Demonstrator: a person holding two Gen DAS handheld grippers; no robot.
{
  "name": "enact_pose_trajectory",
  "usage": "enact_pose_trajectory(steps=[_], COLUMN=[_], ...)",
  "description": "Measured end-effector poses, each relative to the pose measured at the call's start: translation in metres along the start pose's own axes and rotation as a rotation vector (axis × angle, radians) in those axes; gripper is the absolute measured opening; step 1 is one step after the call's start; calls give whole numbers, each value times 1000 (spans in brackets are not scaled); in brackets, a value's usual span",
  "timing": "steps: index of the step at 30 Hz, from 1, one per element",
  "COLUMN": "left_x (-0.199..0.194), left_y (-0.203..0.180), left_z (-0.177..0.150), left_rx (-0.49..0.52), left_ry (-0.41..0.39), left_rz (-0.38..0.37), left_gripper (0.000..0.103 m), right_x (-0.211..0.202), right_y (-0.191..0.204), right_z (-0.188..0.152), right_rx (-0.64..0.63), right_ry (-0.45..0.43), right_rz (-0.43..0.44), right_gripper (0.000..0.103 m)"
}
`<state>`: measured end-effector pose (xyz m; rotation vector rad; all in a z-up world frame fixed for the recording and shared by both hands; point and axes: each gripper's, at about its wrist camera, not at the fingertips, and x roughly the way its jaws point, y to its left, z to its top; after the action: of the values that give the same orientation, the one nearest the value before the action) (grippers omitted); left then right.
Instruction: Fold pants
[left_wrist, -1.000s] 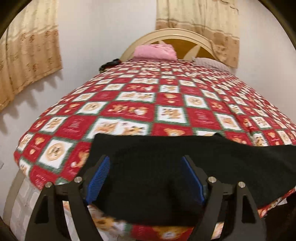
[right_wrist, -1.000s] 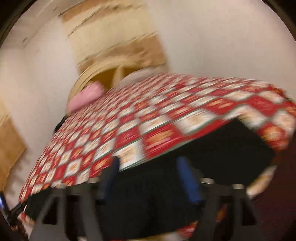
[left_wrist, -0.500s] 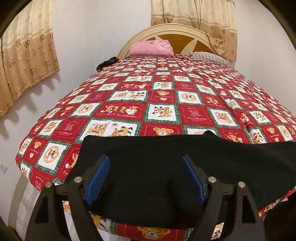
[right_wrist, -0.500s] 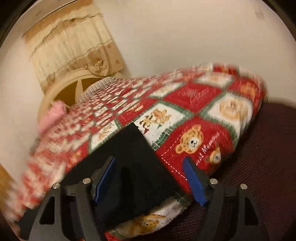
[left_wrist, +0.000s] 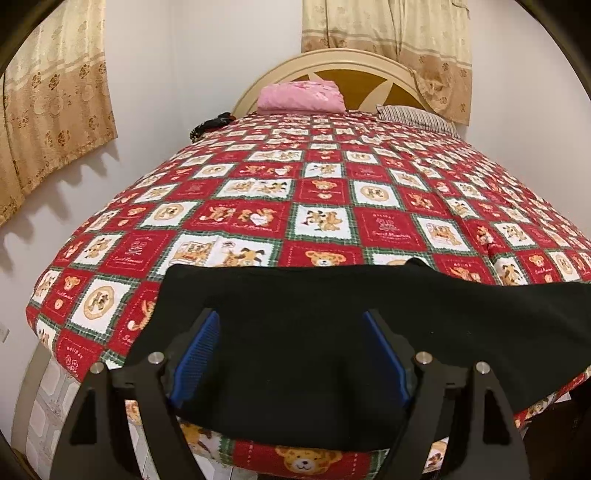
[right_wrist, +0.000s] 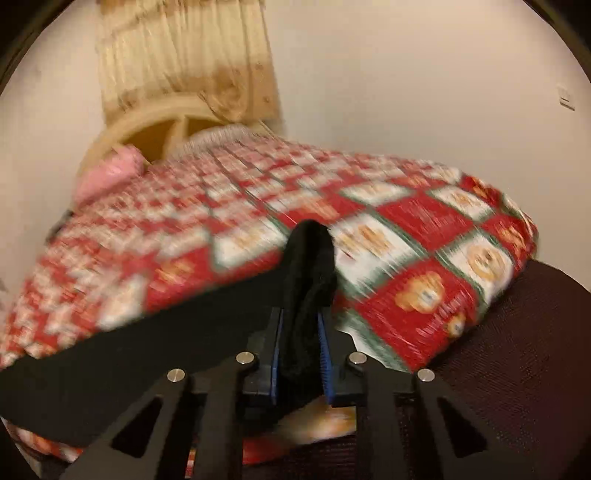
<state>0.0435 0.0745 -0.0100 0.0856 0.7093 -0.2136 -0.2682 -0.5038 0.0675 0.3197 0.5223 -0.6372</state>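
The black pants (left_wrist: 332, 332) lie flat across the near end of my bed, on the red teddy-bear quilt (left_wrist: 321, 192), stretched from left to right along the near edge. My left gripper (left_wrist: 291, 354) hangs just over their left part with its blue pads (left_wrist: 195, 354) standing wide apart, cloth showing between them but neither pad pressing on it. My right gripper (right_wrist: 300, 343) is at the right end of the pants (right_wrist: 147, 350); its jaws are closing, and a bunched ridge of the black cloth already stands up between the two blue pads (right_wrist: 324, 354), pinched from both sides. That view is blurred, so I cannot make out finer detail of the grip. At the far end of the bed a pink pillow (left_wrist: 299, 96) and a striped pillow (left_wrist: 417, 117) rest against the rounded headboard (left_wrist: 332, 61), with beige curtains (left_wrist: 388, 44) behind it.
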Motion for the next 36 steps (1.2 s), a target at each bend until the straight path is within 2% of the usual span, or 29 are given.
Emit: enact_pose_trajectory(steps=[4,6,8,11,15,18,21,22,23,25,27,28,30,31,32,33,34,36], left_x=[2,3,4,3,3,7,11,11,12,12,11,10,9,9,10,10,11,12], left_y=[5,5,6,7,14,20,22,22,21,20,19,18,16,15,15,15,14,12], left_z=[-1,-2,-5,-8,-10,-12,-14,-15,-16,-16,-16,-17,-16,-16,-15,-15,-15,-15], left_rx=[-22,-28,-28,-22,-27,-48,-61,-59,-56,-49,-42,-34,-21,-16,-15,-18,-22,-25], left_ry=[3,6,11,15,19,30,45,47,47,48,48,46,39,36,36,38,44,50], left_rz=[-7,-14,-20,-19,-10,-8,-14,-15,-16,-17,-19,-21,-16,-13,-13,-16,-22,-30], left_gripper=[82,82,82,82,82,82,82,82,82,82,82,82,82,82,82,82,82,82], right_x=[-27,-27,-21,-2,22,24,30,29,28,25,20,16,2,-1,1,7,15,37], right_y=[66,111,155,215,252,271,270,268,266,263,264,265,255,250,247,247,250,265], right_z=[11,4,-15,-56,-104,-128,-136,-136,-135,-133,-130,-126,-108,-97,-87,-81,-78,-82], right_rx=[-81,-128,-202,-342,-345,-417,-409,-385,-352,-301,-280,-276,-269,-269,-272,-286,-306,-377], right_ry=[-28,12,62,136,261,256,293,310,336,387,434,424,314,256,220,208,206,217], right_rz=[182,301,378,418,520,534,563,598,651,745,828,849,842,805,746,677,629,561], right_gripper=[17,17,15,15,15,15,23,35,53,70,70,70,70,68,61,56,46,41])
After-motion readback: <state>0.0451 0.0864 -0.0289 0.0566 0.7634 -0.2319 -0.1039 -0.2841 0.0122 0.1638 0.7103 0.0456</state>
